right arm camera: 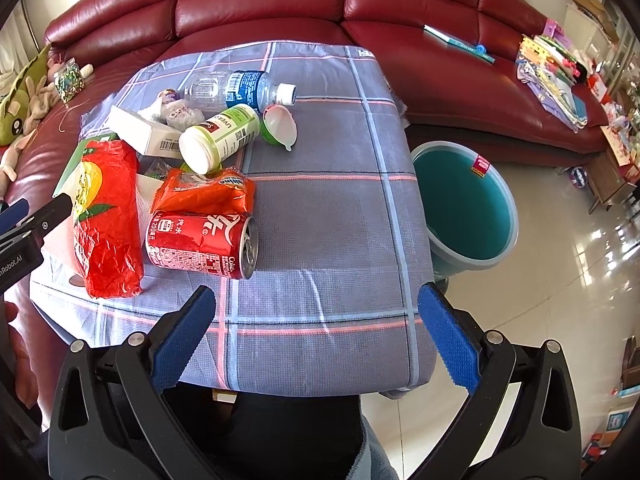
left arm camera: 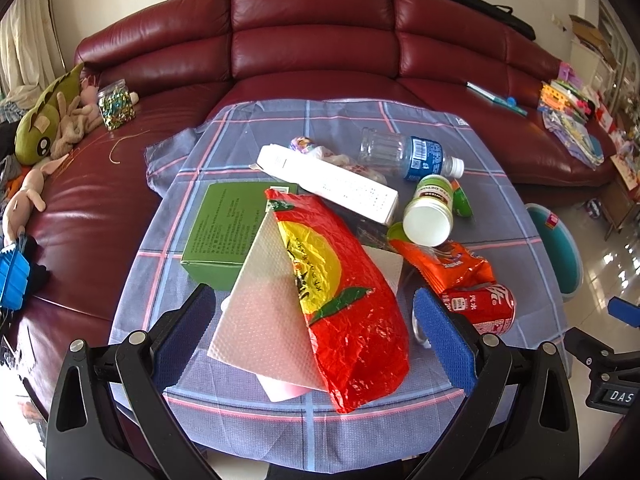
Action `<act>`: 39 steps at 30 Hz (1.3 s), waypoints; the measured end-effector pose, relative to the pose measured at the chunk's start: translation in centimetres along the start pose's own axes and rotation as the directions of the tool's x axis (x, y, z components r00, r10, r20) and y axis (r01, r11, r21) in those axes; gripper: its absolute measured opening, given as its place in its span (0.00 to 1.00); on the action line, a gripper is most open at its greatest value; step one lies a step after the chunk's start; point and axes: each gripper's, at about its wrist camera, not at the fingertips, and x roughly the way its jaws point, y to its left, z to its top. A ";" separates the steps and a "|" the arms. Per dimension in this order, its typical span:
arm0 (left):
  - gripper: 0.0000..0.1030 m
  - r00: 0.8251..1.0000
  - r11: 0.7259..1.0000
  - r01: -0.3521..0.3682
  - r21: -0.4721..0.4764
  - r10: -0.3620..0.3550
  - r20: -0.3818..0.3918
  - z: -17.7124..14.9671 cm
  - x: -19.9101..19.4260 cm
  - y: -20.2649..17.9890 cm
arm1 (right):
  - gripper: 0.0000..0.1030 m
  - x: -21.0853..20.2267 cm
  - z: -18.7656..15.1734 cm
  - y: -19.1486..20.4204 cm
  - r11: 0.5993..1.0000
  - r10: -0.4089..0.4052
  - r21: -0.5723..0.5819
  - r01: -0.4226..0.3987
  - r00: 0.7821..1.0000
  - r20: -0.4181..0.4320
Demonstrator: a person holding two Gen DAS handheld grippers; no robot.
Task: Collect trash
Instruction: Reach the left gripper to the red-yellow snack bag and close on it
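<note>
Both our tongs, left (left arm camera: 314, 336) and right (right arm camera: 316, 332), gape wide and empty over the counter (right arm camera: 320, 240), where can (right arm camera: 202, 246), red bag (left arm camera: 344, 300), bottle (right arm camera: 240, 90) and wrappers all lie uncollected, teal bin (right arm camera: 464, 208) beside it bare.

Left hand-held gripper (left arm camera: 312, 340): both fingers extend forward from the lower frame edge, one at 7 o'clock and one at 5 o'clock. The blue pads (left arm camera: 182, 334) face each other across a wide gap, so the jaws stand fully apart. Nothing is clamped between them. The black linkage arms flare outward toward 6 o'clock.

Right hand-held gripper (right arm camera: 316, 332): same configuration, with blue pads (right arm camera: 448, 338) spread wide and jaws gripping nothing. In the right wrist view, the left unit's finger tip enters the frame at 9 o'clock. In the left wrist view, the right unit's body appears at 4 o'clock.
</note>
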 end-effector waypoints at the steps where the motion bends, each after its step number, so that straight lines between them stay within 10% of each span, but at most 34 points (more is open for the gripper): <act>1: 0.96 1.000 1.000 -0.006 0.000 0.006 -0.005 0.1 0.3 0.4 | 0.94 0.2 0.1 0.2 1.000 0.007 -0.003 -0.007 1.000 -0.005; 14: 0.95 0.995 0.996 0.078 0.034 -0.075 -0.072 0.0 2.8 1.6 | 0.94 3.4 0.1 2.6 0.997 0.078 -0.015 -0.080 0.992 -0.102; 21: 0.59 0.984 0.987 0.127 0.100 -0.112 -0.140 0.7 4.7 -1.1 | 0.94 3.8 0.5 1.9 0.996 0.092 -0.008 -0.093 0.991 -0.096; 30: 0.71 0.981 0.983 0.100 0.157 -0.072 -0.178 0.6 6.3 -3.1 | 0.94 5.3 1.3 1.1 0.990 0.144 0.020 -0.143 0.984 -0.104; 35: 0.24 0.976 0.979 0.146 0.143 -0.119 -0.184 0.4 6.8 -3.8 | 0.94 6.2 0.8 1.5 0.981 0.196 0.032 -0.193 0.970 -0.144; 39: 0.16 0.974 0.968 0.185 0.169 -0.158 -0.161 0.6 6.3 -4.4 | 0.94 6.3 0.2 2.1 0.957 0.290 0.051 -0.285 0.941 -0.176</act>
